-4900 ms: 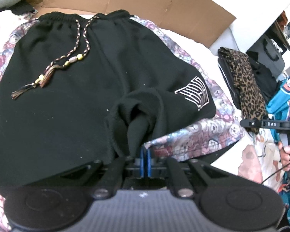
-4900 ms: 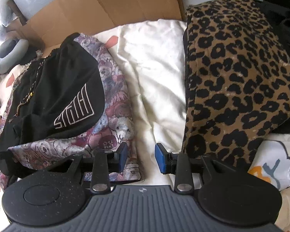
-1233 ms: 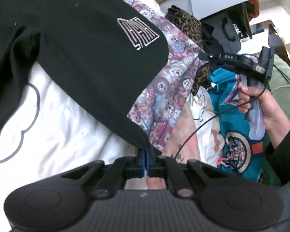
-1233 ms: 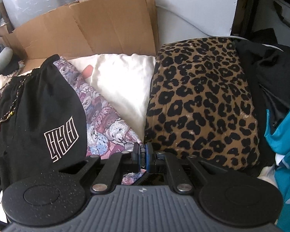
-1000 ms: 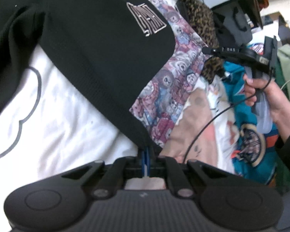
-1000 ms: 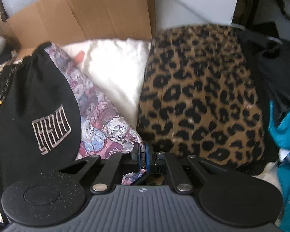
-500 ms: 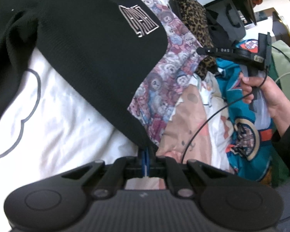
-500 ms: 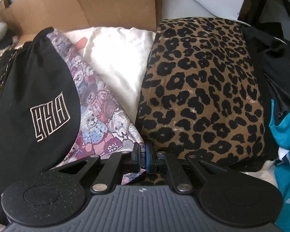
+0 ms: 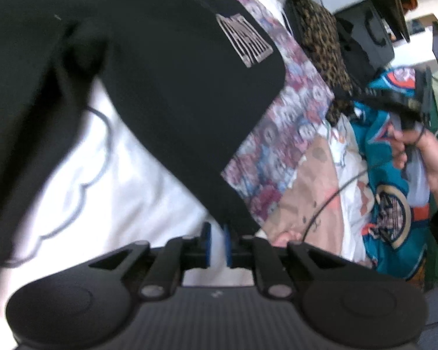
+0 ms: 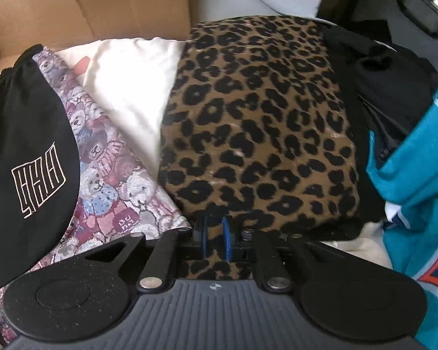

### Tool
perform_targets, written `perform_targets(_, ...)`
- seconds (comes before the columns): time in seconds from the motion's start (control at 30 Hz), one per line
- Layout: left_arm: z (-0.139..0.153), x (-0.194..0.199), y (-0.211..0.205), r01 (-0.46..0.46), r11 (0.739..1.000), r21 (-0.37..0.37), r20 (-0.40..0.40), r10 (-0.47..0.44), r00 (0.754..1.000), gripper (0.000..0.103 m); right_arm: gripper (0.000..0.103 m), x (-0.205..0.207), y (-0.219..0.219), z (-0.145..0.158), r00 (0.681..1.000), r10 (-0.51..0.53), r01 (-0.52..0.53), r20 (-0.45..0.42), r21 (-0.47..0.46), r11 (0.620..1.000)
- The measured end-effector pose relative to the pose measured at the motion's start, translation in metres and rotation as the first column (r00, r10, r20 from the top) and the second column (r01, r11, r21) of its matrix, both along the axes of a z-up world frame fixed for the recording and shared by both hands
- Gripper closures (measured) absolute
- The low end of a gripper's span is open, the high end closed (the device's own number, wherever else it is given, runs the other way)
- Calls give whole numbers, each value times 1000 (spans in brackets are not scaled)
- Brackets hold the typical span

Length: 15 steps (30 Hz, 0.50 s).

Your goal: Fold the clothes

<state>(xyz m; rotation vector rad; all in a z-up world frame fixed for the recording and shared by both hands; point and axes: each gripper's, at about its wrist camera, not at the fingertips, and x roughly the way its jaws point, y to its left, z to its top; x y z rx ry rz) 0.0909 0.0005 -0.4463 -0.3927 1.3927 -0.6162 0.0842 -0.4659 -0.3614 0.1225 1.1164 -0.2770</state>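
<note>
Black shorts hem just beyond opening left tool

black shorts – 1 | leopard-print garment – 1 | teal jersey – 1 | cardboard box – 1

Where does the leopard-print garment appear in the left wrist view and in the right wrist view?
Left wrist view: the leopard-print garment is small, at the upper right, beyond the bear-print fabric.
Right wrist view: it fills the centre, right above the gripper.
Shared landmark: the white logo on the black shorts.
</note>
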Motion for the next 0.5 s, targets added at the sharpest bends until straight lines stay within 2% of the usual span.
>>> perform_targets(0.2,23,17,36,-122,990,66,81,117,990,80,90,-3,4,11,999,-13,11,41,48,999)
perform_targets(0.27,30,22,47,-157,983,92,111,146,983,78,83,-1,7,15,998,-19,13,61,99,995)
perform_targets(0.3,33,24,54,-170,980,102,123,157,980,75,75,0,8,17,997,-22,13,71,125,992)
perform_targets(0.33,36,25,59,-185,976,111,135,170,976,73,72,1,11,20,997,-18,8,80,129,992)
perform_targets(0.5,38,26,68,-201,962,183,180,168,969,71,72,4,27,31,993,-2,-21,122,183,983)
